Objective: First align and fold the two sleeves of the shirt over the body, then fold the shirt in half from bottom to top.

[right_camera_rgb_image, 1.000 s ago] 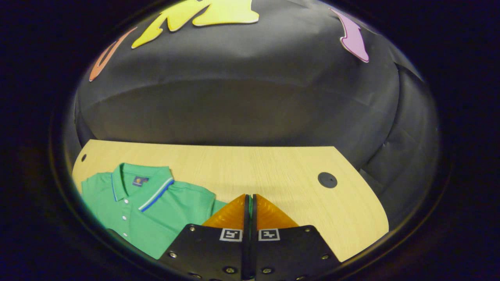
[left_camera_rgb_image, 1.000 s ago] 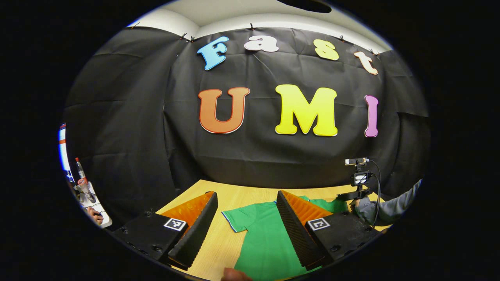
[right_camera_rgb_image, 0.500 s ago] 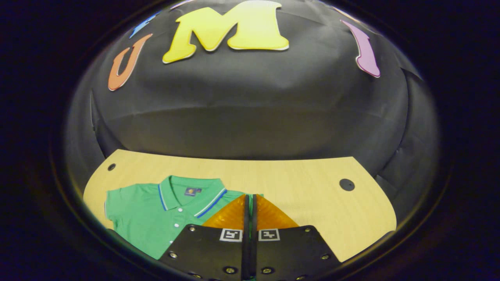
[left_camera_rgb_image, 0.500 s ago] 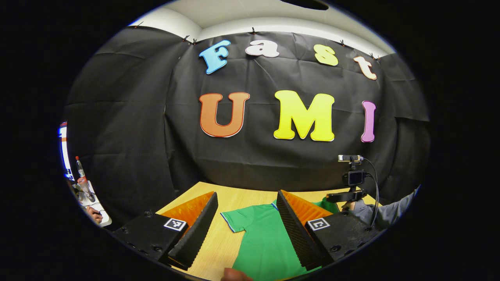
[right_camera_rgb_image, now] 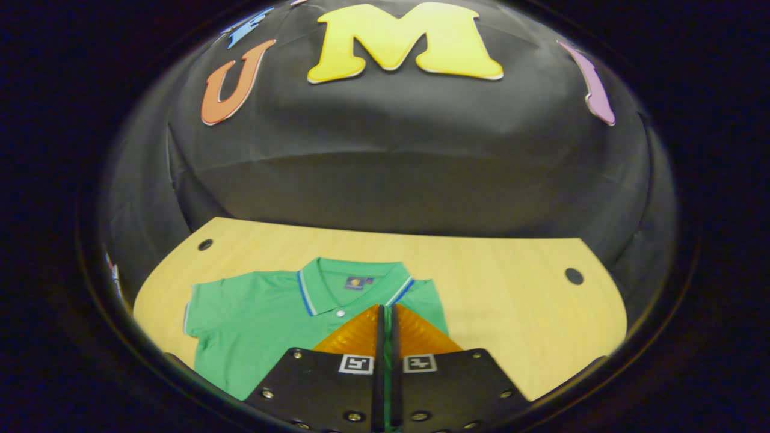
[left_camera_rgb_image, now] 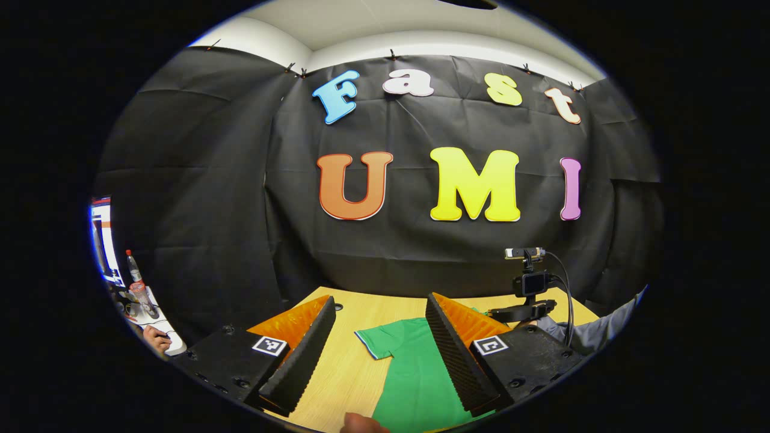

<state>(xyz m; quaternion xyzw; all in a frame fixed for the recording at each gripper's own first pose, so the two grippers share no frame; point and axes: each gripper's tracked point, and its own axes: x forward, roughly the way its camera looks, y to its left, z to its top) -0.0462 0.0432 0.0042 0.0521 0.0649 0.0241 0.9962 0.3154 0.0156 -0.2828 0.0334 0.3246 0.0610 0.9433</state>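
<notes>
1 green polo shirt lies flat on the wooden counter, collar toward the black cloth wall and hem toward the near edge, so its long axis runs from near edge to far edge. In the right gripper view, 1 short sleeve is spread out to the left; the other sleeve is hidden behind the right gripper, whose jaws are pressed together with a thin strip of green fabric between them. The left gripper has its jaws spread wide above the shirt's sleeve and the counter, holding nothing. The counter has 2 round holes near its far corners.
</notes>
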